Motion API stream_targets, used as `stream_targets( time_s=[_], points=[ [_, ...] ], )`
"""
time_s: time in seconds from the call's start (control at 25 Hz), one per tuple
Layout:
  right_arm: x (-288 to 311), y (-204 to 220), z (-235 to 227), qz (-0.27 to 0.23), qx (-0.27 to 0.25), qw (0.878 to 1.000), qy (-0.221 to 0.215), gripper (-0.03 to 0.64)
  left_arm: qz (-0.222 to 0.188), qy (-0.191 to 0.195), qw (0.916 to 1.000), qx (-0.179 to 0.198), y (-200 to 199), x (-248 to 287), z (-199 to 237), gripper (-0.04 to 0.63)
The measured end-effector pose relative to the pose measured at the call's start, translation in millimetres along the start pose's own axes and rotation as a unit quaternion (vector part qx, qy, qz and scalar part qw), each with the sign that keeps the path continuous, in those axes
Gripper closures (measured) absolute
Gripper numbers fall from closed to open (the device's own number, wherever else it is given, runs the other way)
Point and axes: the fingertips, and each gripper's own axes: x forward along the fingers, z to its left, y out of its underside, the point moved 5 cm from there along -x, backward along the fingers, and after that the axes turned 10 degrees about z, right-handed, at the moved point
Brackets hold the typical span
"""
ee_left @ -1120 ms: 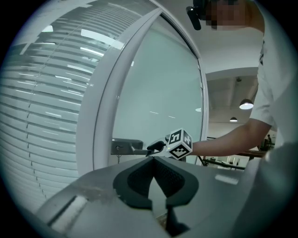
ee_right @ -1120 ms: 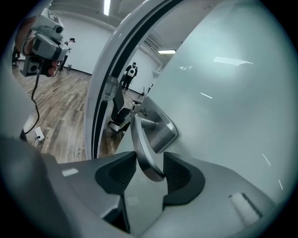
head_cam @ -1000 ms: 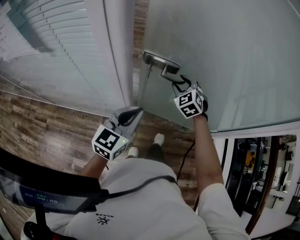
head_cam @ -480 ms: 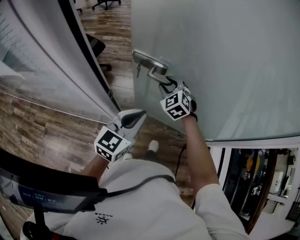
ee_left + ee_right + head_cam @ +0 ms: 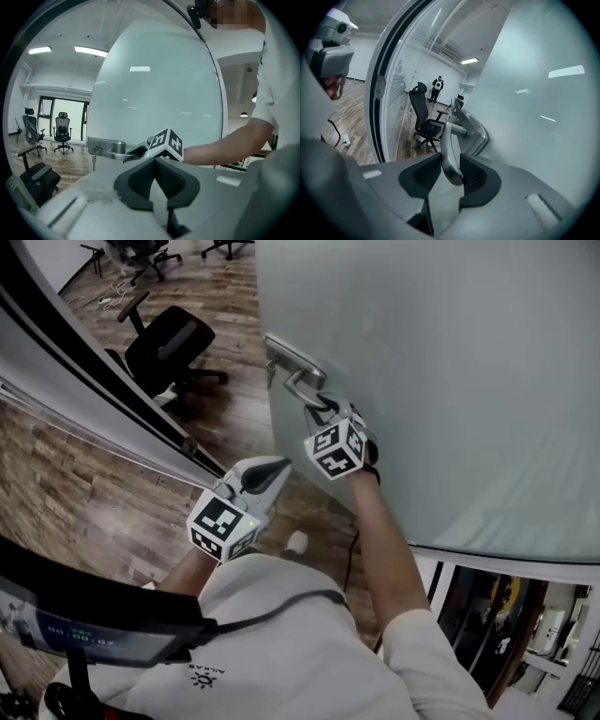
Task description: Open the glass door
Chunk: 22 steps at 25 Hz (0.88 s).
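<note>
The frosted glass door (image 5: 450, 381) stands swung partly open. Its metal lever handle (image 5: 298, 381) sits at the door's left edge, with a key hanging below the lock plate. My right gripper (image 5: 323, 409) is on the lever's end. In the right gripper view the handle (image 5: 449, 150) lies between the two pads, which are closing and press on its sides, at my right gripper (image 5: 451, 176). My left gripper (image 5: 277, 465) hangs lower near the person's body, shut and empty. In the left gripper view my left gripper (image 5: 154, 161) points toward the handle (image 5: 112, 152).
A black office chair (image 5: 164, 348) stands on the wood floor past the door's open edge. A glass partition with a dark frame (image 5: 84, 362) runs along the left. Far inside the room stand a person (image 5: 438, 89) and more chairs (image 5: 61, 133).
The door has swung open toward me, uncovering the room and the chair. My right gripper has moved left and slightly down with the handle. My left gripper has stayed almost still.
</note>
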Motion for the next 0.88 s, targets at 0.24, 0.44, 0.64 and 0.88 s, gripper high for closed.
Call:
stream_targets(
  time_s=[0.24,0.44,0.64,0.88],
  points=[
    [19.4,10.1,-37.1,-0.008,0.007,1.0,-0.002,0.495,0.007,-0.034,0.9991,-0.024,-2.0,26.4,3.6,0.591],
    [25.0,12.7,-55.0,-0.01,0.018,1.0,0.016,0.497,0.01,-0.043,0.9987,-0.026,-5.6,34.9,6.3,0.591],
    [38.1,14.0,-54.1,-0.003,0.033,0.999,0.035,0.497,0.011,-0.034,0.9992,-0.018,8.6,40.3,25.6,0.589],
    [57.5,18.7,-89.7,0.006,0.055,0.997,0.045,0.497,0.007,0.005,0.9998,-0.016,-17.7,97.1,57.5,0.591]
  ],
)
